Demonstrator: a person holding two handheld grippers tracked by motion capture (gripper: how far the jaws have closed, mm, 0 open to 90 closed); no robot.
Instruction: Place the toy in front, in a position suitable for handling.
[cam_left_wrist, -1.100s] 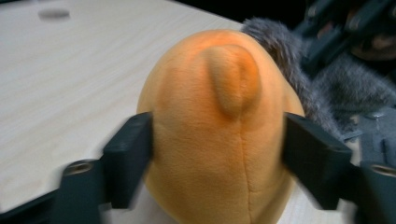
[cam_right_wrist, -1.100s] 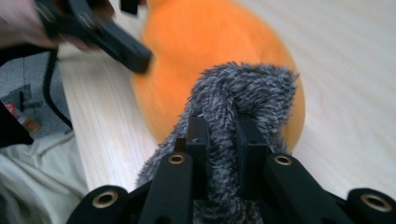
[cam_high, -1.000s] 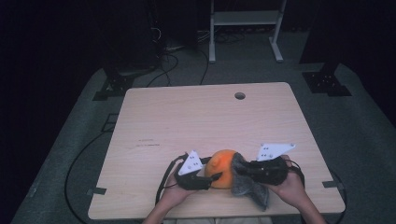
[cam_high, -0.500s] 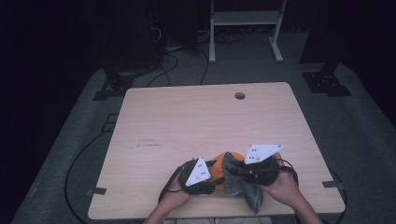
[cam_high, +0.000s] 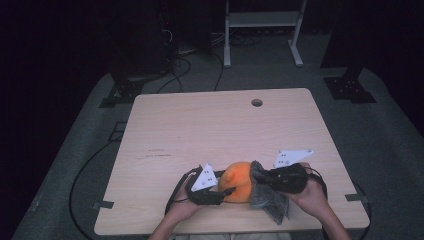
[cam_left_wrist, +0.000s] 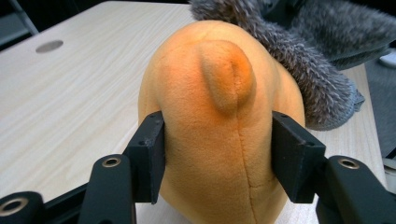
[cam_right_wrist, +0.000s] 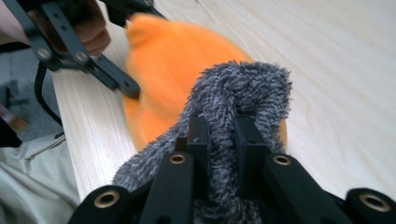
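An orange plush toy (cam_high: 239, 179) stands near the table's front edge. My left gripper (cam_high: 226, 192) is shut on it, both pads (cam_left_wrist: 152, 149) pressing into its sides (cam_left_wrist: 219, 121). The jaws have just been opening a little, with the toy still squeezed between them. A grey fluffy cloth (cam_high: 272, 205) lies against the toy's right side and hangs toward the table edge. My right gripper (cam_high: 261, 181) is shut on a fold of this cloth (cam_right_wrist: 238, 93), with the jaws close together (cam_right_wrist: 222, 135). Behind the fold the orange toy (cam_right_wrist: 173, 60) is blurred.
The light wooden table (cam_high: 210, 125) has a round cable hole (cam_high: 257, 102) near its far edge. A white metal rack (cam_high: 260, 20) and black stand bases (cam_high: 350, 87) stand on the grey floor behind. Cables (cam_high: 85, 170) trail off the left side.
My right gripper carried the grey cloth left across the toy, then back to the right, so more orange shows again. The left gripper kept its place on the toy.
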